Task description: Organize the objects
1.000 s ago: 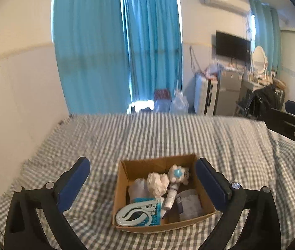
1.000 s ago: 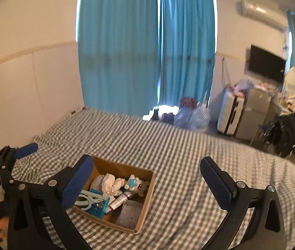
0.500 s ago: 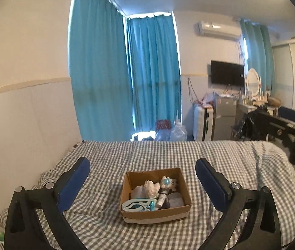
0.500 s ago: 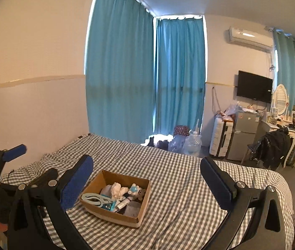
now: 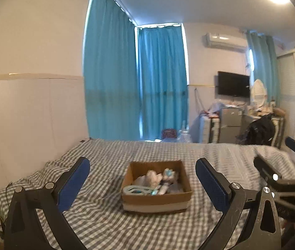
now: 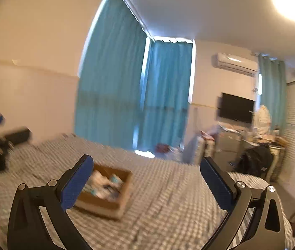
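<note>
At centre of gingham bed (image 5: 109, 218): cardboard box (image 5: 156, 189) sitting filled — white crumple, small blue-white toy, teal loop at its 7 o'clock. Now looking smaller than a second ago; both grippers pulling back. Left gripper (image 5: 142, 184) and right gripper (image 6: 147, 184) gaping wide, carrying nothing. Likely wrapping up.

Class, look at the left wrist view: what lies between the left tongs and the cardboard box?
Only bare checked bedsheet lies between the open left tongs and the cardboard box. The left wrist view shows this clearly; the right wrist view is blurred.
</note>
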A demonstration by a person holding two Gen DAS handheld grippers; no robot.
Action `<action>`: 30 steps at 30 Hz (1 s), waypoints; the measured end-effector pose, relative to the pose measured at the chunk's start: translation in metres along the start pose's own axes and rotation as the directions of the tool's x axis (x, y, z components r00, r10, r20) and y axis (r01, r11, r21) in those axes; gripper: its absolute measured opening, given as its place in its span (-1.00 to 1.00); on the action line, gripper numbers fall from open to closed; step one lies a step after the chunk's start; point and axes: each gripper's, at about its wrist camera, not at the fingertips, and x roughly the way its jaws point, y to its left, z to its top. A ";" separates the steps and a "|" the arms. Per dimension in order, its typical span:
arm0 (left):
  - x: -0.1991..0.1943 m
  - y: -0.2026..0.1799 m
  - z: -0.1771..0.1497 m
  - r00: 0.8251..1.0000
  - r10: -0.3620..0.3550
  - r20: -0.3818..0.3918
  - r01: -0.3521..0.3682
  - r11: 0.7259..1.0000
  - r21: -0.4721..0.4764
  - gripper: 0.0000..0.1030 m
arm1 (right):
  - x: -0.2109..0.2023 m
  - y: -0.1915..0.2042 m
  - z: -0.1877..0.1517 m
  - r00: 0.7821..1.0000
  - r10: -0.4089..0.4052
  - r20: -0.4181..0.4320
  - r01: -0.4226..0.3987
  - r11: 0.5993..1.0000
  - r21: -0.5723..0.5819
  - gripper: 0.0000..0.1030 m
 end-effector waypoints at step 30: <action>0.024 0.001 -0.063 0.990 -0.042 -0.137 0.039 0.999 -0.030 1.00 | 0.027 0.013 -0.051 0.990 0.040 -0.139 -0.033 0.998 0.047 0.99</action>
